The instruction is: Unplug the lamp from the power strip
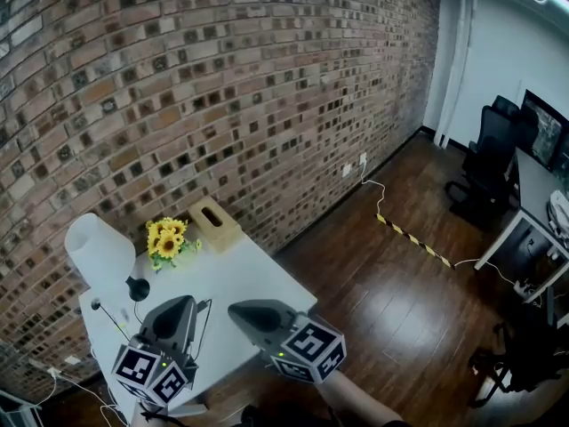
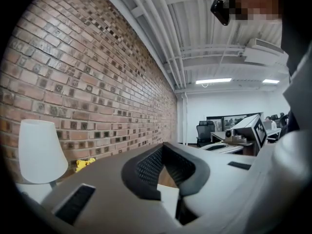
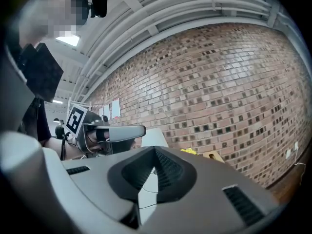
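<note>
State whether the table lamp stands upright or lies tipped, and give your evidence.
Upright: in the left gripper view the lamp holds its white shade level, narrow end up, wide end down.

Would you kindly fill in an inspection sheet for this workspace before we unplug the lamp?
Surface: white table against the brick wall.
Job's things: white lamp standing at the table's left end; power strip not clearly seen.
Clutter: sunflowers, wooden tissue box.
Tools: left tool and right tool both shut, empty.
Cables: thin black cord on the table; white cable from the wall across the floor, under a striped cover.
Surroundings: wooden floor, black office chair, desk.
</note>
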A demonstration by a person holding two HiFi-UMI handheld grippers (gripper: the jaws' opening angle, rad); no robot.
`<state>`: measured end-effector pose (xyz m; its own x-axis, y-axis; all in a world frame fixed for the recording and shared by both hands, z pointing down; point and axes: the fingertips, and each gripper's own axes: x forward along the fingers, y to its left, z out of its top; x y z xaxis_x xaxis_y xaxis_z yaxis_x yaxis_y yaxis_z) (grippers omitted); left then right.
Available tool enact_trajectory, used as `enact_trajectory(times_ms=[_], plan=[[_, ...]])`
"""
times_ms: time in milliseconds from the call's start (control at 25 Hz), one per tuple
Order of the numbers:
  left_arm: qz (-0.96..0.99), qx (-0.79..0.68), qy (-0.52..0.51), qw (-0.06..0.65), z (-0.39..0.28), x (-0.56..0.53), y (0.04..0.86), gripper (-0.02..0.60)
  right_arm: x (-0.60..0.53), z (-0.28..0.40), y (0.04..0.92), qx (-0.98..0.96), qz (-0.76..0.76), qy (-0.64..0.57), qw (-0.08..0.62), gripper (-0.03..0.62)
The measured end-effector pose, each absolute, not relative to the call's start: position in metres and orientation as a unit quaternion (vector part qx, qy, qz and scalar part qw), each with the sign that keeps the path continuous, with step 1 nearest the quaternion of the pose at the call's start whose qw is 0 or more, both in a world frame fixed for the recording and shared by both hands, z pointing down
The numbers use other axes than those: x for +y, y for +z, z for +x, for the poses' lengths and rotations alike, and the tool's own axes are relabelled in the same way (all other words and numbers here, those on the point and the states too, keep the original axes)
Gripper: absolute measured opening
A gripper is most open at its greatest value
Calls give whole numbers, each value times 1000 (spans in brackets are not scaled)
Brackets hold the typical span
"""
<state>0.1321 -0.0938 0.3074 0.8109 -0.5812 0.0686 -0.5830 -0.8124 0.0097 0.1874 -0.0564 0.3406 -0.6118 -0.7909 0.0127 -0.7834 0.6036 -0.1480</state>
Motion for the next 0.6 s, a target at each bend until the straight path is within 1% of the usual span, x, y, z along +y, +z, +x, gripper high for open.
enact_trajectory(times_ms=[400,600], plan=[[964,-261,6,49,87,-104,311,14,-55,145,327,862,-505,-38,12,3],[971,-228,-31,68,68,-102,304,14,-52,126,320,845,-534,-22,9,3]])
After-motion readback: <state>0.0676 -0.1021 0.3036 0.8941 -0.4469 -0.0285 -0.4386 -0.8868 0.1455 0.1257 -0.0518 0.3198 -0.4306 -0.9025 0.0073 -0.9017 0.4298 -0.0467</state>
